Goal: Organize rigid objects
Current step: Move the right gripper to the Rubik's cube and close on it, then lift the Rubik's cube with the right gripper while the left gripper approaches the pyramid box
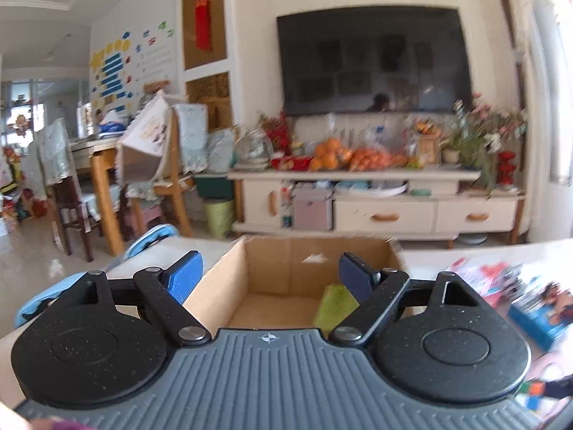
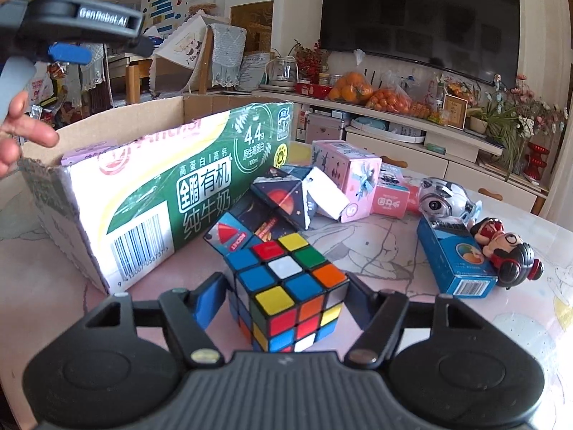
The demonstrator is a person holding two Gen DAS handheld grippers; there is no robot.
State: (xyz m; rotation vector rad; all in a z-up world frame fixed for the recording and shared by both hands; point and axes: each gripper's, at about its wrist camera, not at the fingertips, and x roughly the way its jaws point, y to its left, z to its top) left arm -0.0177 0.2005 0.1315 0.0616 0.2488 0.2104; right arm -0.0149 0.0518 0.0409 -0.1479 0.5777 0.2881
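right hand-held gripper (image 2: pixel 286 299) half-closed, pads against puzzle cube (image 2: pixel 288 292) sides.

left tool (image 1: pixel 270 274): jaws spread wide, nothing between them, pointing near level. right tool (image 2: pixel 286 295): tilted downward, pads against the cube's (image 2: pixel 292 283) sides. left hand (image 2: pixel 21 132): fingers extended.

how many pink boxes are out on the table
2: a taller pink box behind the dark space-print puzzle, and a smaller pink box just right of it. Others may be hidden.
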